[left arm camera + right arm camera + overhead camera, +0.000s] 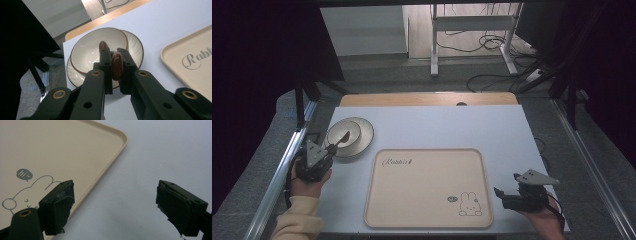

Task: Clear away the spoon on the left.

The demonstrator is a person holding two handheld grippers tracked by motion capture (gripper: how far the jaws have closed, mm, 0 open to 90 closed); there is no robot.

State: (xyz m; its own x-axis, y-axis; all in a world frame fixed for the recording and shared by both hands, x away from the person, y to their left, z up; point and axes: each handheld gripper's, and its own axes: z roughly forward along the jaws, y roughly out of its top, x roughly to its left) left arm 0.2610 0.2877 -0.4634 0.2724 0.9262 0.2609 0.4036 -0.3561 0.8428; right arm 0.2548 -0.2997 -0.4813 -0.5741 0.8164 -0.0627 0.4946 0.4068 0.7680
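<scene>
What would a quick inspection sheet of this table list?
Surface: white table, wooden strip at its far edge.
Job's things: bowl on a plate; brown spoon above them; beige tray with a rabbit drawing.
Clutter: nothing seen.
Grippers: left tool shut on the spoon; right tool open beside the tray.
Cables: loose cables on the floor beyond.
Surroundings: metal stand, dark curtains.

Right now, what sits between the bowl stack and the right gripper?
The beige tray lies between the bowl and the right gripper, seen in the high view.
</scene>
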